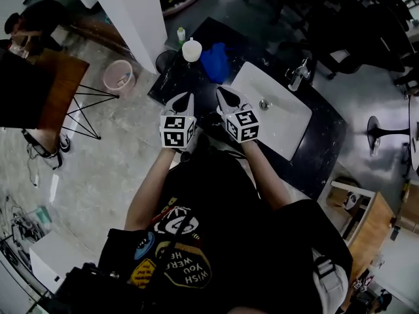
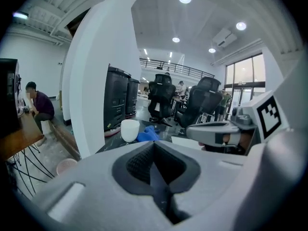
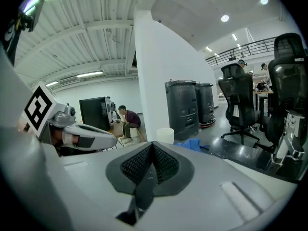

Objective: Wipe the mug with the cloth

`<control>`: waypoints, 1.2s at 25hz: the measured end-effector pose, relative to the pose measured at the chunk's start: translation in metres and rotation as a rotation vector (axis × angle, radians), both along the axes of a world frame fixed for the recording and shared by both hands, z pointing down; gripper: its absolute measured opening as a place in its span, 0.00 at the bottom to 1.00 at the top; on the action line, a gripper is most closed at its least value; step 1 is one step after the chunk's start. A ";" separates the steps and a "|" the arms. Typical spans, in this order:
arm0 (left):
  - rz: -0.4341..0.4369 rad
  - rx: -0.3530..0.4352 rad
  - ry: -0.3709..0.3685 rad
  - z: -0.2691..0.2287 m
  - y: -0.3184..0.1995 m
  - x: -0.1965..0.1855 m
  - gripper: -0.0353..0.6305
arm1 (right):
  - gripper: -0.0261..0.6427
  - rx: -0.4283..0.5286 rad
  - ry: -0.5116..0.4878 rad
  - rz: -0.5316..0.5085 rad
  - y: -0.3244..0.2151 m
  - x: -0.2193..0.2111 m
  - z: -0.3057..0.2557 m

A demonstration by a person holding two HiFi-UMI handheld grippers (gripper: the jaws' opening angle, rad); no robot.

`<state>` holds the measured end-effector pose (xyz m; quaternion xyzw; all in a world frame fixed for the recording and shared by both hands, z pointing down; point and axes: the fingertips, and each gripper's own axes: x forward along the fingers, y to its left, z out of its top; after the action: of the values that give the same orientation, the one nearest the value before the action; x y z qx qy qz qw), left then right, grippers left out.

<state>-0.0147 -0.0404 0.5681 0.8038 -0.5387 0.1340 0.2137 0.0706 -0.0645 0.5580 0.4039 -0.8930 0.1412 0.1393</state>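
A white mug (image 1: 191, 50) stands on the dark counter (image 1: 190, 77) at its far end, with a crumpled blue cloth (image 1: 215, 61) right beside it. The mug (image 2: 130, 129) and cloth (image 2: 148, 134) show ahead in the left gripper view, and the mug (image 3: 165, 135) and cloth (image 3: 191, 144) also in the right gripper view. My left gripper (image 1: 183, 100) and right gripper (image 1: 227, 97) hover side by side over the counter's near part, short of both objects. Both are shut and hold nothing.
A white sink basin (image 1: 275, 110) with a faucet (image 1: 298, 72) lies to the right of the grippers. A white pillar (image 1: 131, 15) rises left of the counter, with a pink bucket (image 1: 118, 76) on the floor. A small green bottle (image 1: 181, 34) stands behind the mug.
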 end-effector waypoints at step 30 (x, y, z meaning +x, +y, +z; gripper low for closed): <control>-0.046 -0.142 -0.058 0.063 -0.116 -0.067 0.06 | 0.32 -0.199 0.372 -0.145 -0.177 -0.029 0.154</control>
<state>-0.0816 -0.1564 0.6309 0.7699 -0.5522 0.1902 0.2573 0.0415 -0.2418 0.7122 0.3419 -0.8604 0.1412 0.3505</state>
